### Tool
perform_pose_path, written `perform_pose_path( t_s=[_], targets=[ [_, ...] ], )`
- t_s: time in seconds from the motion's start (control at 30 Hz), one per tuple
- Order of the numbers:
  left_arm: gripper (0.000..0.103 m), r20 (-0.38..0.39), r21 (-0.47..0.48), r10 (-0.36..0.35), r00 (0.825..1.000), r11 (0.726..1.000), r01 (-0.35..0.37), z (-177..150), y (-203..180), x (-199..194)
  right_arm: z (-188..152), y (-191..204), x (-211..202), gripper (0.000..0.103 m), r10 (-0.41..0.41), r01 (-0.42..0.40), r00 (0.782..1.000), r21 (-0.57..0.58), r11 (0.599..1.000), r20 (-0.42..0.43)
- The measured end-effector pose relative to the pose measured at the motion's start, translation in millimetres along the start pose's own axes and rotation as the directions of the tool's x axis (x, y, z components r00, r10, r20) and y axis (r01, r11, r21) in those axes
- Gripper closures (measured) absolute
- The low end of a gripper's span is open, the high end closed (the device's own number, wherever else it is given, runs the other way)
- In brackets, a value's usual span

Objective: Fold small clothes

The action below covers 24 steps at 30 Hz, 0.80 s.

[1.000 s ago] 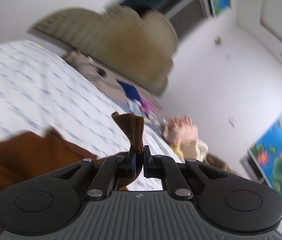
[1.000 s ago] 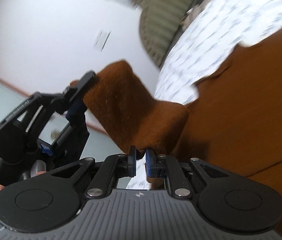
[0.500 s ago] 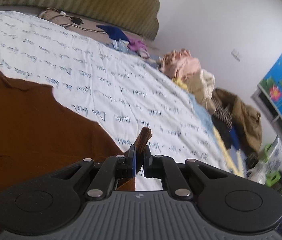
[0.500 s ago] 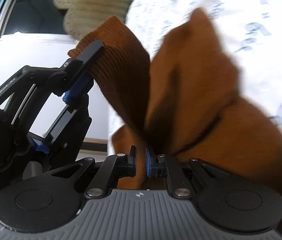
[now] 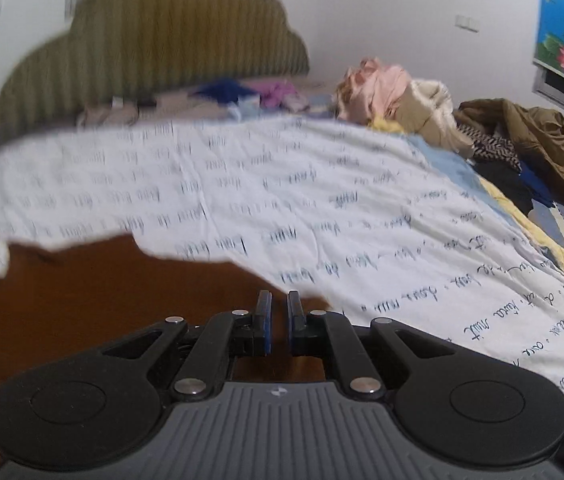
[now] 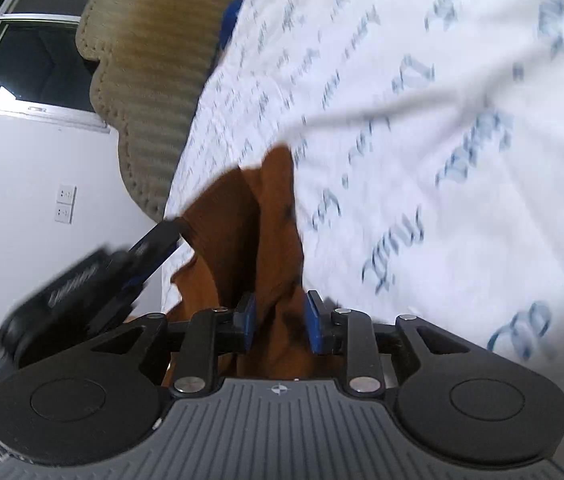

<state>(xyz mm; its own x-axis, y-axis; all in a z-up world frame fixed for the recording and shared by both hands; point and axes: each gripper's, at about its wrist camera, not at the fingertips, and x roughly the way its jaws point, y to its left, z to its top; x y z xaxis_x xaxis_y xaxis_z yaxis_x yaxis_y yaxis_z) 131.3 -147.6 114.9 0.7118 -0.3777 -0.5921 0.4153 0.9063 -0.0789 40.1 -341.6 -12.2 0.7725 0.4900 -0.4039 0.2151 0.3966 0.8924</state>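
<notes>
My right gripper (image 6: 278, 322) sits low over the bed, its jaws opening with a bunched ridge of the brown garment (image 6: 270, 232) standing up between the blue pads (image 6: 315, 322); the pads look clear of the cloth on both sides. The garment runs away from me as a narrow folded strip across the white sheet (image 6: 442, 120) printed with blue handwriting. At my left, the left gripper (image 6: 154, 246) reaches in, blurred, its tip against the garment's ribbed edge; whether it pinches the cloth I cannot tell. Beyond stands the ribbed olive headboard (image 6: 154, 60), a white wall with two sockets (image 6: 65, 204), and a dark window (image 6: 38, 64).
</notes>
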Motion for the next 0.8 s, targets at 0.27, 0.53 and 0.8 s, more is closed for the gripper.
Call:
perform_pose_path(
  t_s=[0.27, 0.53, 0.8],
  targets=[
    [0.094, -0.003, -0.039, -0.031, 1.000, 0.999, 0.031, 18.3, 29.5, -30.7, 22.6, 27.7, -8.8, 0.072, 0.070, -0.062, 0.996, -0.116, 0.991, 0.060],
    [0.094, -0.116, -0.199, 0.160, 0.980, 0.963, -0.180, -45.0, 139.4, -43.2, 28.8, 62.8, 62.8, 0.072, -0.030, 0.006, 0.995, -0.250, 0.968, -0.091],
    [0.094, -0.159, -0.421, 0.219, 0.963, 0.867, -0.267, -116.7, 251.2, -69.0, 12.3, 76.8, 94.1, 0.075, -0.174, 0.150, 0.984, -0.343, 0.927, -0.041]
  ],
)
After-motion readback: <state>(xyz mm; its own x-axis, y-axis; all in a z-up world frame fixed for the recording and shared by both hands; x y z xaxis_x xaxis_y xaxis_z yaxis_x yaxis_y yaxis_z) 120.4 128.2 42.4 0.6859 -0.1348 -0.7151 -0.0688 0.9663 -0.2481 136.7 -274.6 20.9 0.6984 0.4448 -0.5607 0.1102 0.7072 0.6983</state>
